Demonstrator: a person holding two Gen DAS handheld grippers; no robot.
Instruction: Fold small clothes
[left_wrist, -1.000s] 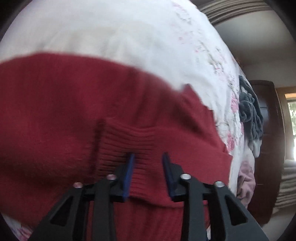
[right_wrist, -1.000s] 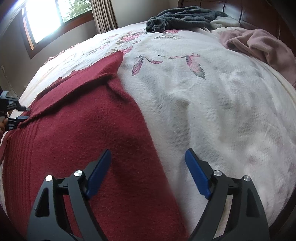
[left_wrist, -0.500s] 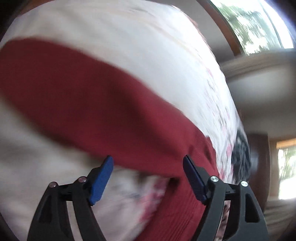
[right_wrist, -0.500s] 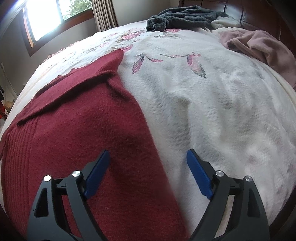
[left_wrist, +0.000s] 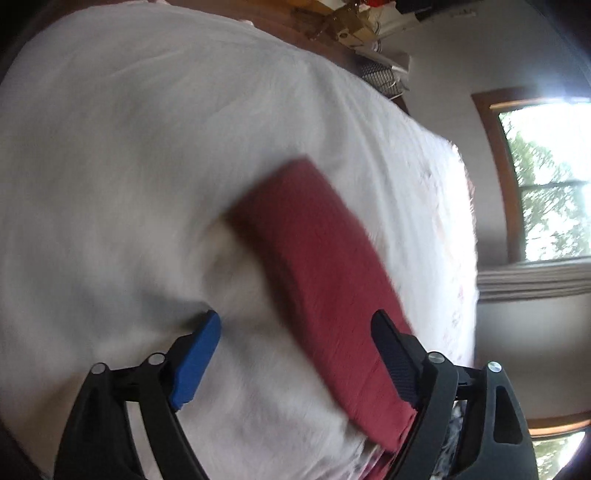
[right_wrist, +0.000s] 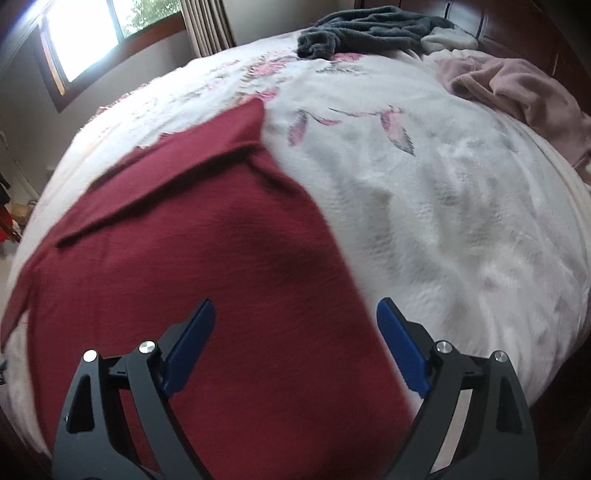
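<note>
Dark red knit sweater (right_wrist: 207, 266), spread flat on the white floral bedspread (right_wrist: 443, 221), one sleeve folded diagonally across the body, straight right edge running toward the far corner, blurred red strip in the left wrist view (left_wrist: 325, 273)

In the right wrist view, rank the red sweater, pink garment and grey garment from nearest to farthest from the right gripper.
1. Red sweater: directly beneath the open right gripper, left half of the bed.
2. Pink garment: far right edge.
3. Grey garment: farthest, at the top by the headboard.
</note>
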